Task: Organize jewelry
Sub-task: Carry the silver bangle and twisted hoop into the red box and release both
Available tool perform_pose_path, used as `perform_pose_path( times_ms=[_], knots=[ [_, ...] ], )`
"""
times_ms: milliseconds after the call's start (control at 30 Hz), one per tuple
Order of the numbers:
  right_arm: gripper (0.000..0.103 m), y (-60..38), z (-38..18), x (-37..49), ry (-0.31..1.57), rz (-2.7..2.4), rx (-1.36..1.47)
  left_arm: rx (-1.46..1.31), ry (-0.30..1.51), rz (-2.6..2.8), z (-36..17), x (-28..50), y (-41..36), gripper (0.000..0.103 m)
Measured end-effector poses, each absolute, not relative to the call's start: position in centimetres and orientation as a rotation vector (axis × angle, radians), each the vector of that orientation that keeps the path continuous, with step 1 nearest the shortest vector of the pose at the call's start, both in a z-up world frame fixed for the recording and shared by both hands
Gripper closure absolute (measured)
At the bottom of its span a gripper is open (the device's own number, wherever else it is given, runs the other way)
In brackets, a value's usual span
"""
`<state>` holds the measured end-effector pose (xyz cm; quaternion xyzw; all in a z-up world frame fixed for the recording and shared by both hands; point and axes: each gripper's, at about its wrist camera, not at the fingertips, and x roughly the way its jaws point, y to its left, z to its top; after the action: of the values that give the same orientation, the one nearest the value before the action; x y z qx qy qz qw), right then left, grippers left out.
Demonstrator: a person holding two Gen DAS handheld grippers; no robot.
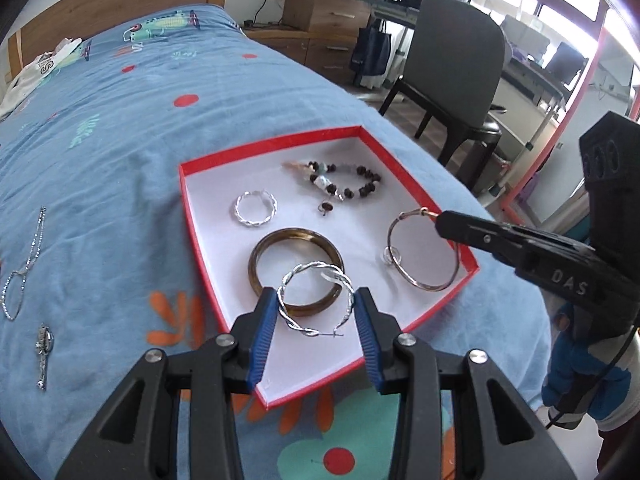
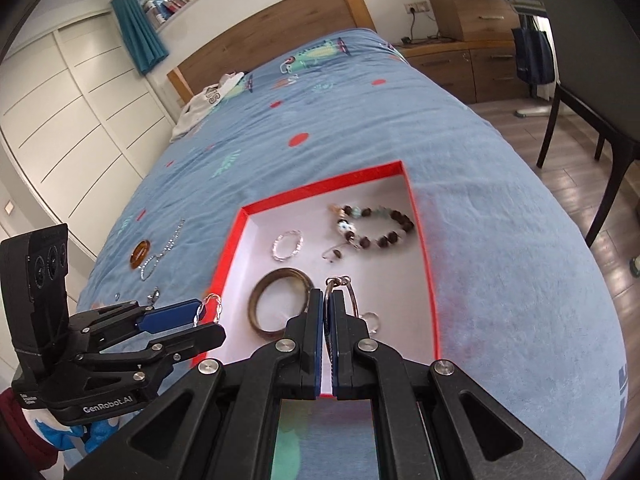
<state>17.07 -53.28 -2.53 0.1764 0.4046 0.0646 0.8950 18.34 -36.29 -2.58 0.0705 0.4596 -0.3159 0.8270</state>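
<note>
Left wrist view looks down onto a bed covered with a blue patterned bedspread (image 1: 120, 128), where a shallow red box (image 1: 188, 200) with a white floor sits near the foot. The left gripper (image 1: 316, 300) fills the bottom of this view, its blue-padded fingers part-way apart and pressing from both sides on a twisted silver hoop earring (image 1: 316, 300), held just over the near end of the box. On the box floor lie a brown bangle (image 1: 260, 256), a second, smaller-looking twisted silver hoop (image 1: 255, 209) farther back, and a dark beaded bracelet (image 1: 360, 184) towards the far right corner. From the right side, the right gripper (image 1: 442, 222) reaches in with its tips pressed together on the top of a thin rose-gold hoop (image 1: 424, 256); the ring hangs over the box's right side, with a small silver ring (image 1: 390, 255) looped on it.

Right wrist view shows the same pinch close up: both blue pads squeezed flat together on the thin hoop's edge, above the box floor. Outside the box, on the bedspread to the left, lie a silver chain (image 1: 24, 264) and a small silver brooch (image 1: 43, 350). A grey chair (image 1: 456, 60) stands on the wooden floor beyond the bed.
</note>
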Motion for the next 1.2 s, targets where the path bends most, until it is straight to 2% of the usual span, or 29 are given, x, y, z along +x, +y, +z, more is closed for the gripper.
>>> perform_pose_path(
  times_ms=[433,667,700,1033,1200],
  knots=[
    [0.100,-55.6,-3.9,17.8,0.861,0.114,0.350,0.195,1.035,-0.601,-6.6,19.6,-37.0,0.066],
    [0.098,-55.7,-5.4,17.4,0.894,0.107,0.360,0.199,1.025,-0.594,-6.8,19.5,-37.0,0.065],
    [0.096,-55.8,-5.4,17.4,0.895,0.103,0.357,0.195,1.026,-0.594,-6.8,19.6,-36.9,0.065],
    [0.095,-55.4,-4.6,17.2,0.908,0.067,0.282,0.165,1.018,-0.590,-6.4,19.3,-36.6,0.065],
    [0.086,-55.0,-3.9,16.6,0.894,0.055,0.267,0.157,1.009,-0.582,-5.8,19.0,-36.2,0.065]
  ],
)
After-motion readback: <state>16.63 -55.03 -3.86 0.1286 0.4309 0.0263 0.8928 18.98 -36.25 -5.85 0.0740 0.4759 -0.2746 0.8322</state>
